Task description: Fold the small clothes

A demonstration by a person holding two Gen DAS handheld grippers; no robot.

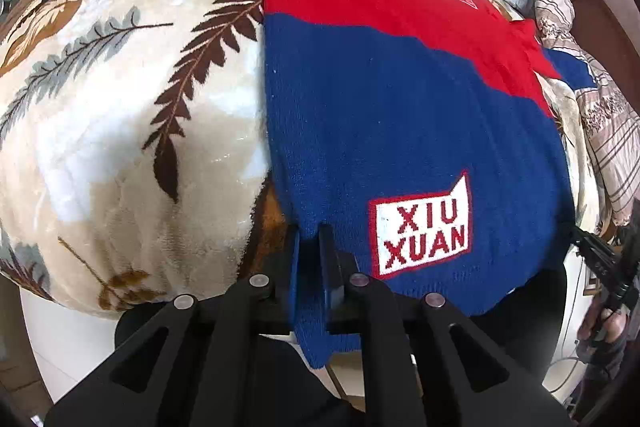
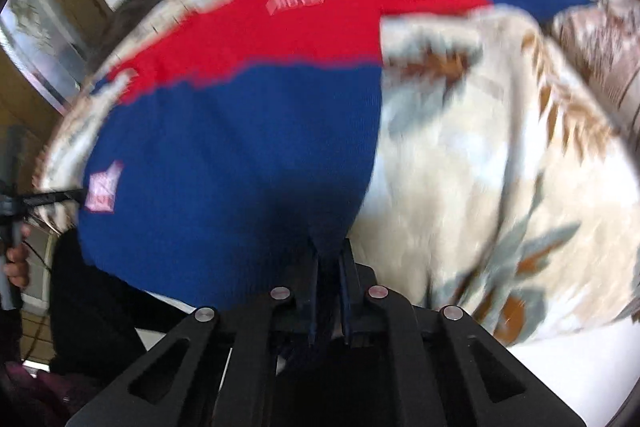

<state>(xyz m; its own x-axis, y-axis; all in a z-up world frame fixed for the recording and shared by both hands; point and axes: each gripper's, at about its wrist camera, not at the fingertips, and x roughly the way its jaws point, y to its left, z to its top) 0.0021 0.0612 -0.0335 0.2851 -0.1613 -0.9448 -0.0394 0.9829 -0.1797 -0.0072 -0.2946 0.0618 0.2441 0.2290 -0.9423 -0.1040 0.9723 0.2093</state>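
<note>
Both clamped on the sweater (image 1: 400, 115) hem: left gripper (image 1: 310, 251) near the XIU XUAN patch (image 1: 422, 231), right gripper (image 2: 330, 259) at the far corner. Collar lies straight ahead.

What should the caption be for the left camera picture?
Left gripper pinching the hem of a red-and-blue sweater.

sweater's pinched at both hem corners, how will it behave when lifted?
The sweater is knit, so it will likely sag between the left gripper and right gripper. Its spread sleeves will probably dangle. The plush blanket may drag on it.
</note>
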